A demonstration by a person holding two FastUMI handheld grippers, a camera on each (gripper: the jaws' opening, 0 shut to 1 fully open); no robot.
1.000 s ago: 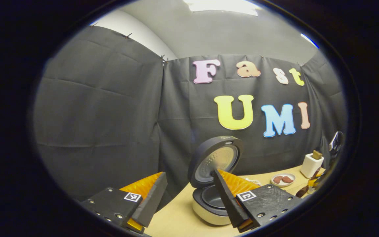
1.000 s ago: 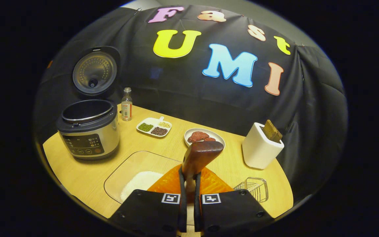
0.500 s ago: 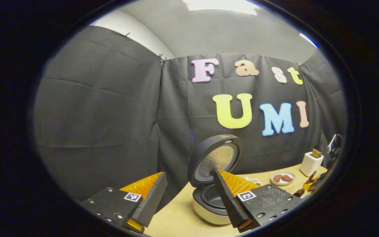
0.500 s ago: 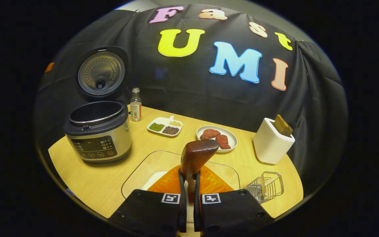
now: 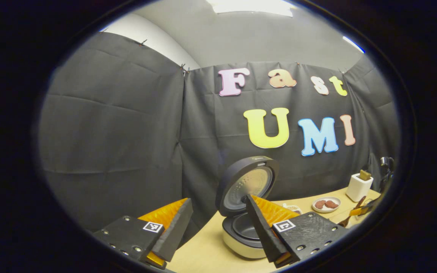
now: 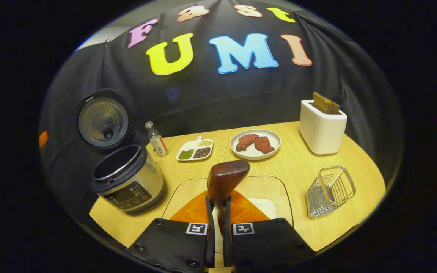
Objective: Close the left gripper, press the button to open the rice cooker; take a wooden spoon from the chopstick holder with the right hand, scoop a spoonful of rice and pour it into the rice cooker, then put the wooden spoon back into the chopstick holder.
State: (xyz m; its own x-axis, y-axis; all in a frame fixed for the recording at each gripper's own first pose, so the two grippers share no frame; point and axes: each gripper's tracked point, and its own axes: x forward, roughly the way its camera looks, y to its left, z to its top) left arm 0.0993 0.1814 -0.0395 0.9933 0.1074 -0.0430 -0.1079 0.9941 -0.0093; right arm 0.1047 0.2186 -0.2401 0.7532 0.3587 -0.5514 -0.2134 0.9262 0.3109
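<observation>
Now we see, in the right gripper view, the right gripper [image 6: 217,223] pinching the spoon [image 6: 225,181] by its handle, both fingers pressed on it, the bowl end standing up above a clear tray [image 6: 283,189] with white rice [image 6: 264,206] in it. To the left the cooker [image 6: 127,178] stands with its lid [image 6: 102,122] up. Far across the table [image 6: 298,170] we see a small bottle [image 6: 156,139], a divided dish [image 6: 195,149] of beans, a plate [image 6: 255,144] with two pieces of meat, and at far right the white holder [image 6: 321,127]. A wire rack [image 6: 330,189] lies tipped on the right. In the left gripper view, the left gripper [image 5: 218,227] is spread wide, near the open cooker [image 5: 243,231].
</observation>
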